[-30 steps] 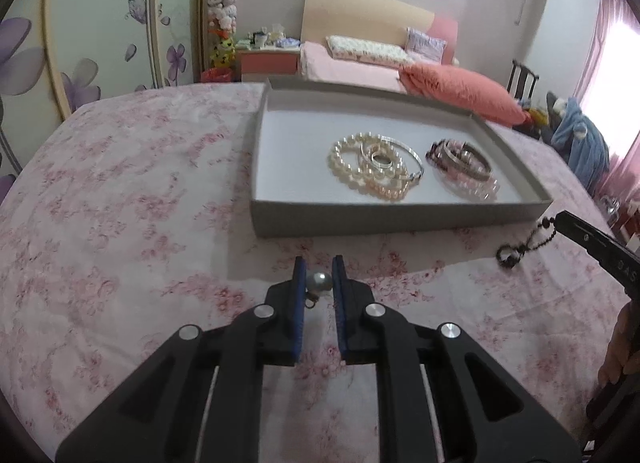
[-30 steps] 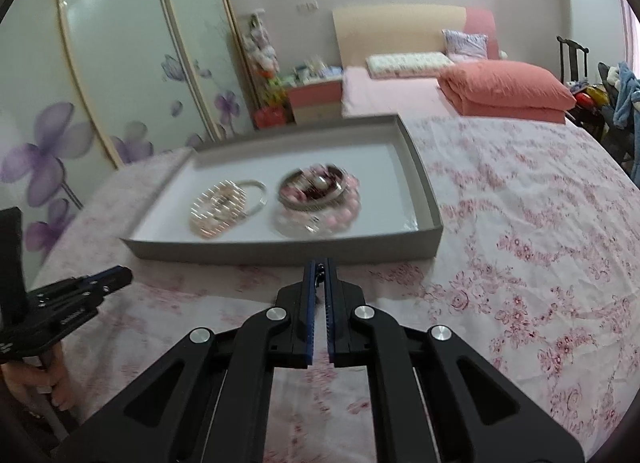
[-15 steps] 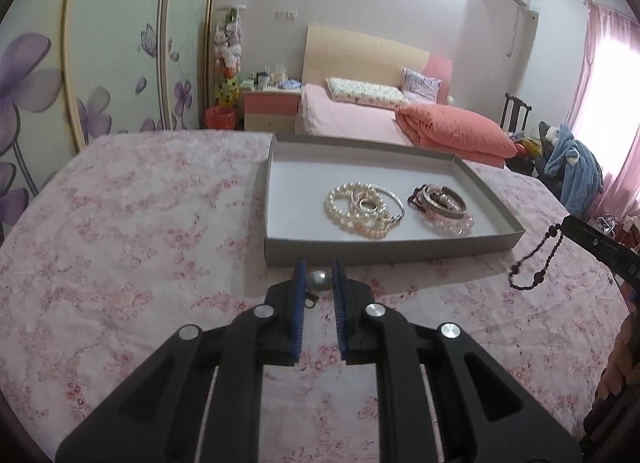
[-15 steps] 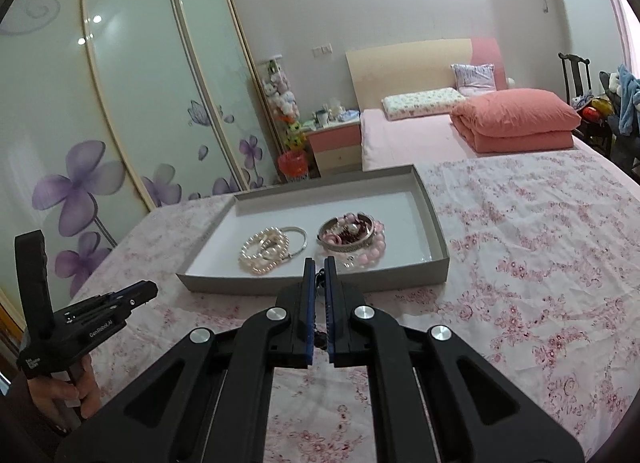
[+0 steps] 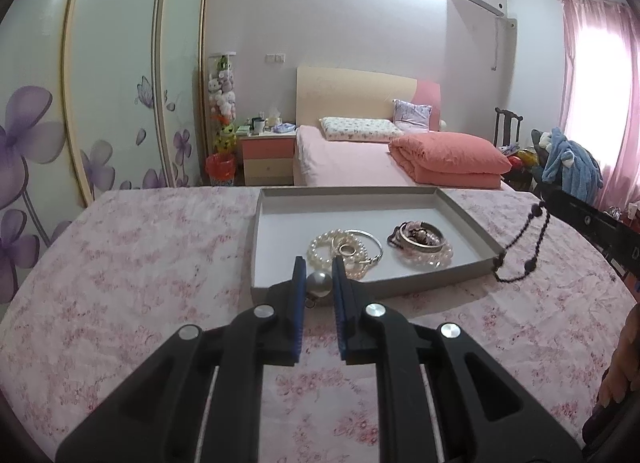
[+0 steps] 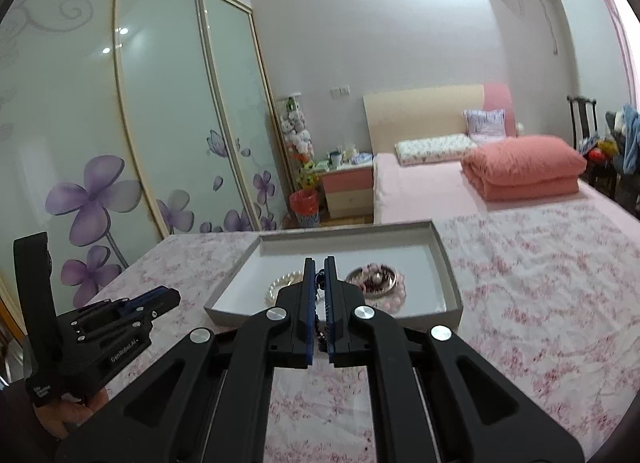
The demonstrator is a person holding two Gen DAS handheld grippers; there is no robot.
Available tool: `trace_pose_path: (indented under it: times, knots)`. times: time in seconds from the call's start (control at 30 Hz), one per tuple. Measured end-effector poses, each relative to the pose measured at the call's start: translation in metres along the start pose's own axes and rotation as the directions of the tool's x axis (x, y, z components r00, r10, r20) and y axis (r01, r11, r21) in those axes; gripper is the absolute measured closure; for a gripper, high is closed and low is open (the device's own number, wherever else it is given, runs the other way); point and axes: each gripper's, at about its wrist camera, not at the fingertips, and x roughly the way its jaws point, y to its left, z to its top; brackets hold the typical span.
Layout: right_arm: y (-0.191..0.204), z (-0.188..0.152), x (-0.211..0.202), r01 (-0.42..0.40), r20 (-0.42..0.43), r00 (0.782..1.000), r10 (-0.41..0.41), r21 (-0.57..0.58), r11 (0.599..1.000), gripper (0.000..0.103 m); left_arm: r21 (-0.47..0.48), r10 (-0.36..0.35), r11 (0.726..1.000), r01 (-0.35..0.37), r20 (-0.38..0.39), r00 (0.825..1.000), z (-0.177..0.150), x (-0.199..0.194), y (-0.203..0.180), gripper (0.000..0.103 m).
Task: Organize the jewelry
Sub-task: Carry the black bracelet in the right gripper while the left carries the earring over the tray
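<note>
My left gripper (image 5: 319,263) is shut on a large pearl bead (image 5: 319,284), held above the floral cloth just before the grey tray (image 5: 468,219). In the tray lie a pearl bracelet (image 5: 336,248), a silver bangle (image 5: 366,237) and a pile of pink and dark bracelets (image 5: 422,243). My right gripper (image 6: 319,263) is shut on a dark bead bracelet (image 6: 319,281), which shows in the left wrist view hanging from the right gripper's tip (image 5: 524,243) beside the tray's right front corner. The tray also shows in the right wrist view (image 6: 444,259).
The table is covered with a pink floral cloth (image 5: 120,263). Behind it stand a bed with a coral duvet (image 5: 448,157), a nightstand (image 5: 266,157), flowered wardrobe doors (image 5: 100,103) and a chair with clothes (image 5: 568,163).
Both grippers have risen and pulled back from the tray, keeping hold of their pieces. The dark bracelet now hangs higher, by the tray's right front corner.
</note>
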Motion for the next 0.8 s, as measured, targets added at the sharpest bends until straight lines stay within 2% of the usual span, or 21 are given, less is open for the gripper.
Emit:
trace_pose_path:
  times: [0.4,0.8]
  knots:
    - [0.019,0.019,0.009,0.055,0.12,0.992,-0.044,-0.088,0.995,0.098,0.019,0.005,1.0,-0.006,0.053,0.999,0.018,0.012,-0.01,0.089]
    - [0.006,0.032,0.057,0.093,0.108,0.99,-0.086,-0.059,0.994,0.098,-0.015,-0.019,1.0,0.02,0.024,1.0,0.039,0.065,-0.005,0.089]
